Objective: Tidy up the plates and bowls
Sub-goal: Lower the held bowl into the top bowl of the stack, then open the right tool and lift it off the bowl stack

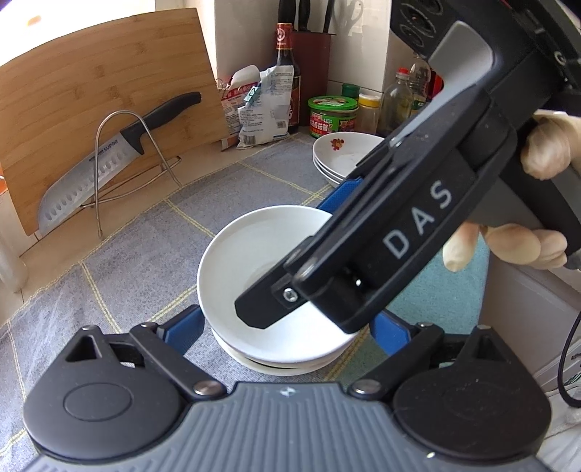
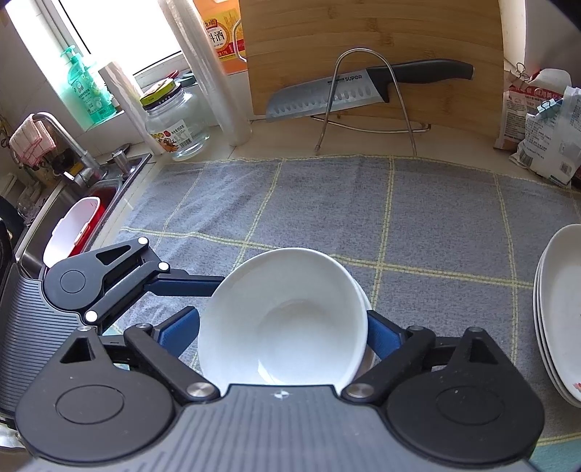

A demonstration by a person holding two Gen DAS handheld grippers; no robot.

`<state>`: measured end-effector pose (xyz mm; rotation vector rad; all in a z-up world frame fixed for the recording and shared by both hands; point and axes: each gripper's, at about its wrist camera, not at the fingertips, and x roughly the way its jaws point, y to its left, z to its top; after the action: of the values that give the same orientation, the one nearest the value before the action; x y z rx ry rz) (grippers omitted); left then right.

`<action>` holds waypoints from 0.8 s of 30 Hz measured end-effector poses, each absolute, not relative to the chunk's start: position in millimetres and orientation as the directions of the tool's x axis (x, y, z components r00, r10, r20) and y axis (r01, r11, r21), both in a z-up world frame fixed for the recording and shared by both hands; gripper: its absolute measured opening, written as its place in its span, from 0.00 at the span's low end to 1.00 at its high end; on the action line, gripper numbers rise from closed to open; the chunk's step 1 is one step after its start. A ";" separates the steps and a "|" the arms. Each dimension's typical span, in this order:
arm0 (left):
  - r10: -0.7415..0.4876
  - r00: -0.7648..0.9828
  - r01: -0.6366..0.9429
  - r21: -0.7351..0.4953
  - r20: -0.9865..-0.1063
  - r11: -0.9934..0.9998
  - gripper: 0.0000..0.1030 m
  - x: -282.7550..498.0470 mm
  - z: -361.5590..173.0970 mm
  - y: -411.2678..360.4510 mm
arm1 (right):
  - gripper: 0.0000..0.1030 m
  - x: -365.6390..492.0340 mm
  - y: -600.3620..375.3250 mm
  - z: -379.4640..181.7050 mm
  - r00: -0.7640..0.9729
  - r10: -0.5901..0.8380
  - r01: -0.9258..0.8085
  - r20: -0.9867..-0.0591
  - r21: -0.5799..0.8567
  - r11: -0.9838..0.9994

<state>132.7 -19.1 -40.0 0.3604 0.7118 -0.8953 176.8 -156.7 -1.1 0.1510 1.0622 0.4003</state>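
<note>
A stack of white bowls sits on the grey checked cloth, and the top bowl leans a little in the stack. My left gripper is open, its blue pads on either side of the stack's lower bowls. My right gripper is open too, with its blue pads flanking the top bowl. In the left wrist view the right gripper's black body reaches down over the bowl and hides its right rim. A gloved hand holds it. Stacked white plates lie to the right.
A bamboo cutting board and a knife on a wire rack stand at the back. The sink and a glass jar are at the left. Bags, bottles and jars crowd the back right corner.
</note>
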 end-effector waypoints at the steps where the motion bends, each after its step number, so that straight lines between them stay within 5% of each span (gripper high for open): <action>1: -0.585 0.421 0.809 -0.003 -0.693 0.587 0.94 132.1 -39.2 -18.2 | 0.95 176.7 -156.8 -1.0 0.425 0.390 -0.248 -0.817 0.309 0.918; 15: -0.631 0.435 0.820 -0.006 -0.643 0.572 0.98 124.7 -26.4 -2.7 | 1.00 169.9 -167.1 9.1 0.488 0.338 -0.229 -0.805 0.256 0.939; 24: -0.622 0.381 0.826 -0.051 -0.685 0.562 0.98 133.6 -54.7 21.4 | 1.00 151.7 -177.9 14.8 0.516 0.296 -0.206 -0.804 0.219 0.954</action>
<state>133.6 21.4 -54.7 0.3228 0.7182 -0.9443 151.7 -177.9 14.8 0.1003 0.9841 0.3025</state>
